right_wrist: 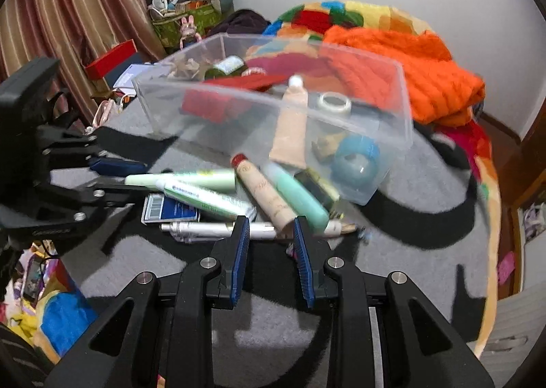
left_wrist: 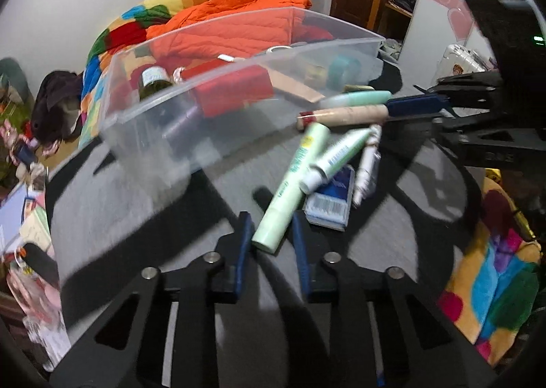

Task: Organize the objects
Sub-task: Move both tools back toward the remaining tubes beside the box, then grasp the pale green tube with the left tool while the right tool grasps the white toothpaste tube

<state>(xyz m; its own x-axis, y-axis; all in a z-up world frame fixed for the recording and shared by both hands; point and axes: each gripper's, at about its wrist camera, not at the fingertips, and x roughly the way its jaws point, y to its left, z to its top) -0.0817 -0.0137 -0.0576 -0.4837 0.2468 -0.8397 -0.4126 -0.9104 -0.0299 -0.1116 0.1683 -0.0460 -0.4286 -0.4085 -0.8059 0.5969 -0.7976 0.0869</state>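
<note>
Ahead of my left tool (left_wrist: 271, 234) with its blue pads: a pale green tube (left_wrist: 290, 183), a beige tube (left_wrist: 344, 115), a blue box (left_wrist: 332, 200) on grey worktop (left_wrist: 136, 200), an orange quilted jacket (left_wrist: 239, 23).

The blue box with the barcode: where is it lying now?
The blue box lies flat on the grey mat, outside the clear bin, partly under the pale green tubes, just ahead of the left gripper.

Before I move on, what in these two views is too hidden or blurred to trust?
- Left wrist view: print on the pale green tube is motion-blurred.
- Right wrist view: whether the right claw grips the beige tube is unclear; the fingers hide the contact.
- Both views: items in the clear bin are smeared behind its walls.
</note>
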